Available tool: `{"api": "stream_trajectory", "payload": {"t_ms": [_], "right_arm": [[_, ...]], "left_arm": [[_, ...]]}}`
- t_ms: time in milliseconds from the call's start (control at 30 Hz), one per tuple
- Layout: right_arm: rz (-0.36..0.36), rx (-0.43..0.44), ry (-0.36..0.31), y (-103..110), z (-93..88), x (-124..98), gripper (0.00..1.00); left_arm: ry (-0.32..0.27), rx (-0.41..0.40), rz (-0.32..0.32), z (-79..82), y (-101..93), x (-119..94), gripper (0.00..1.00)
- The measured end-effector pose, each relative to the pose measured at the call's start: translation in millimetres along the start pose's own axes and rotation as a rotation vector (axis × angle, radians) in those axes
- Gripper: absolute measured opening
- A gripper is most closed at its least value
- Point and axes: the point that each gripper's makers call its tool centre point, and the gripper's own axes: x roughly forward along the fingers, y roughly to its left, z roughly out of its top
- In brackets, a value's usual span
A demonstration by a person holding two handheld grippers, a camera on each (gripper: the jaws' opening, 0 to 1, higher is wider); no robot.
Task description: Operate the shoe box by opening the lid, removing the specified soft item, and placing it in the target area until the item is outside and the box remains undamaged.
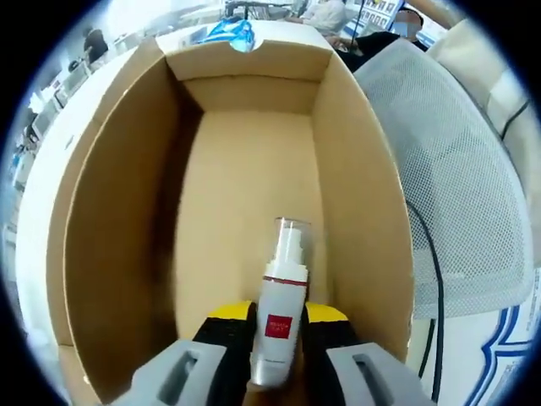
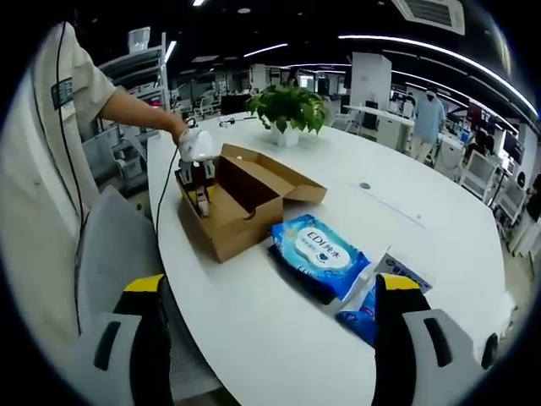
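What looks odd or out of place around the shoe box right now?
The left gripper grips a hard white pump bottle over the open box, not a soft item. The soft blue wipes pack already lies on the table. The box looks undamaged.
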Motion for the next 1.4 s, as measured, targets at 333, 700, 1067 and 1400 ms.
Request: {"api": "stream_trajectory", "payload": {"t_ms": [333, 700, 1067, 1400], "right_arm": [[-0.009, 0.015, -0.012, -0.8, 0.7, -0.8, 0.96], [-0.014, 0.029, -0.03, 1.3, 4.0, -0.1, 0.96], [-0.039, 0.017, -0.055, 0.6, 11.4, 3.1, 0.82], [-0.032, 0.063, -0.047, 10.3, 13.1, 18.4, 0.74]], "left_arm": [[-0.006, -0.06, 0.013, 3.3, -1.6, -0.4, 0.19], [-0.045, -0.111, 0.064, 17.4, 0.0, -14.9, 0.19], [-0.104, -0.148, 0.119, 36.9, -6.3, -32.7, 0.19], [-0.178, -0.22, 0.193, 47.7, -2.7, -51.3, 0.19]]}}
